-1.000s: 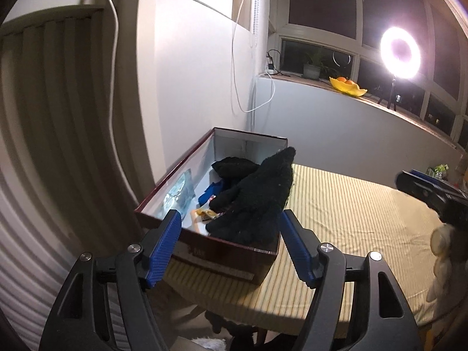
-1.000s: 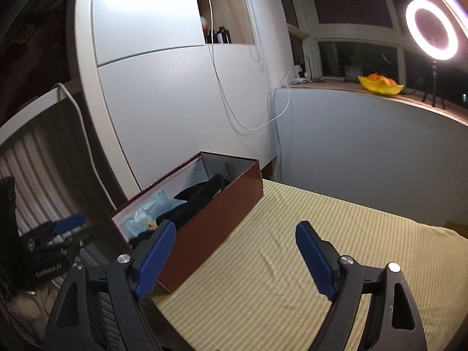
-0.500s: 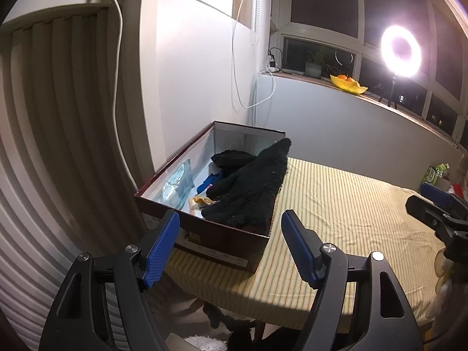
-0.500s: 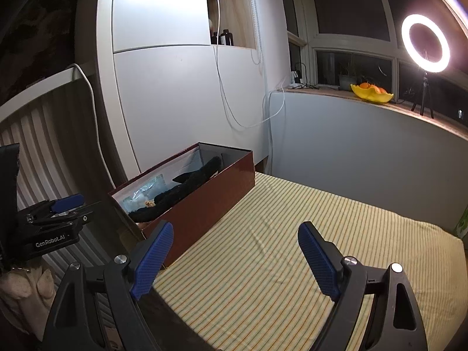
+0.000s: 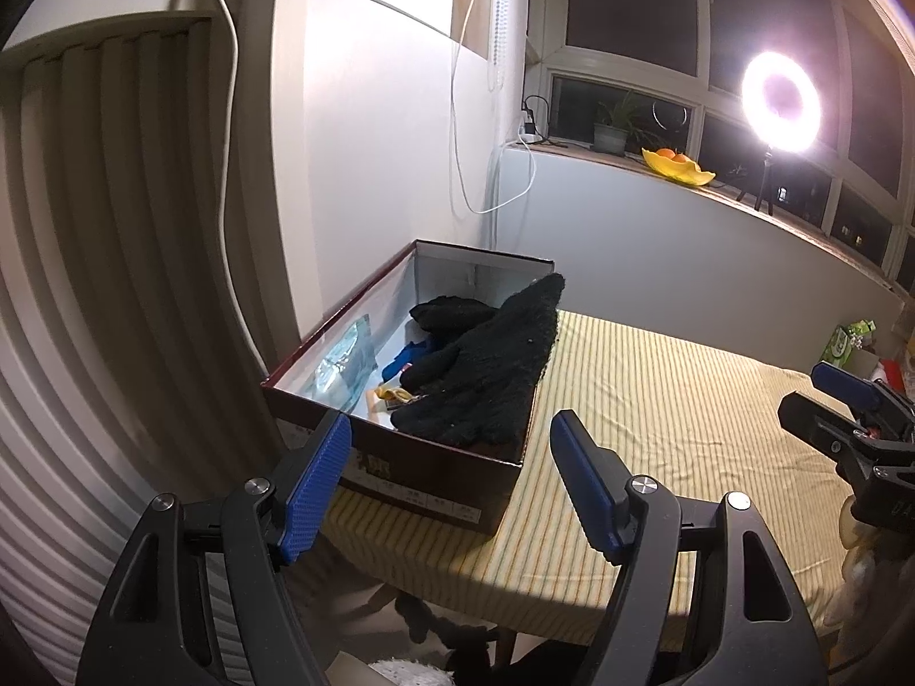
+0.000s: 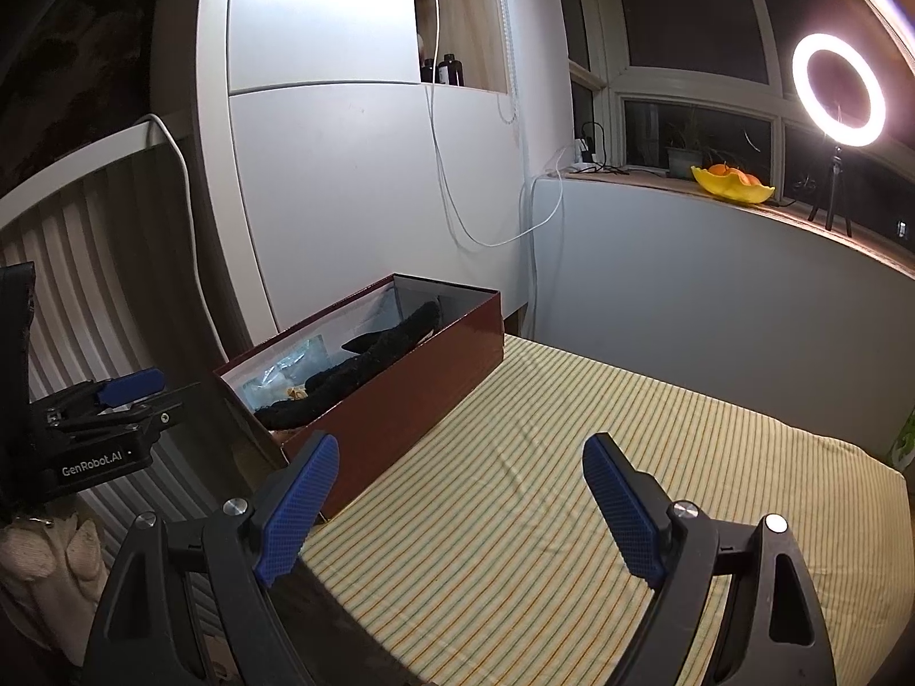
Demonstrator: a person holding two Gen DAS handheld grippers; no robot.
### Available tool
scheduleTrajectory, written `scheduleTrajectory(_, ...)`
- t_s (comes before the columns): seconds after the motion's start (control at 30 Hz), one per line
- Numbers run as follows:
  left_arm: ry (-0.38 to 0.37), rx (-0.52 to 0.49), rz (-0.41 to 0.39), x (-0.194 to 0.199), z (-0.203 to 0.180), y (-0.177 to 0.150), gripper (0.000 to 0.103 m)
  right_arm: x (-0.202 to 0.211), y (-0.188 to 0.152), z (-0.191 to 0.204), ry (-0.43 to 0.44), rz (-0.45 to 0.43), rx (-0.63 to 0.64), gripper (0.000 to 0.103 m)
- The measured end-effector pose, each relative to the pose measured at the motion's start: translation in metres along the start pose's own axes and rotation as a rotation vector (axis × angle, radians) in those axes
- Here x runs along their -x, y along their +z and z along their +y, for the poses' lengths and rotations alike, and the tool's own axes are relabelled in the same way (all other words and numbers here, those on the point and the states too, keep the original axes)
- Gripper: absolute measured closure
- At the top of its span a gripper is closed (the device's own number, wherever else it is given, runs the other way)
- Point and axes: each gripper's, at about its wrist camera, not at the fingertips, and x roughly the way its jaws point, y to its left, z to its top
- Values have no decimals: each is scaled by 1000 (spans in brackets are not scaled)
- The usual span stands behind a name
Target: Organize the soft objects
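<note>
On the striped yellow tablecloth (image 5: 657, 400), at its left edge near the white wall: dark red shoebox (image 5: 423, 477), lid off. Draped over its right rim, mostly inside: black knit glove (image 5: 486, 377); second black glove (image 5: 452, 311) deeper in, beside a blue item (image 5: 403, 357) and clear plastic packet (image 5: 343, 354). Left gripper (image 5: 449, 486) wide open, empty, just short of the box. Right gripper (image 6: 457, 506) likewise spread, empty, above bare cloth.

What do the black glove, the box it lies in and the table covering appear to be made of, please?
Black glove: seemingly knitted wool or acrylic, matte and fuzzy, with a nubby texture. Box: probably cardboard, with glossy maroon walls outside, thin straight edges and a pale lining. Table covering: woven fabric, matte, yellow-striped, with soft wrinkles.
</note>
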Motion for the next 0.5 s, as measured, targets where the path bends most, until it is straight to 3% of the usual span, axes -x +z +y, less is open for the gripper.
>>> scheduleTrajectory(0.5,-4,-8,10,0,-7,-1,31,-1,-7,-3,-1,19,-8,18)
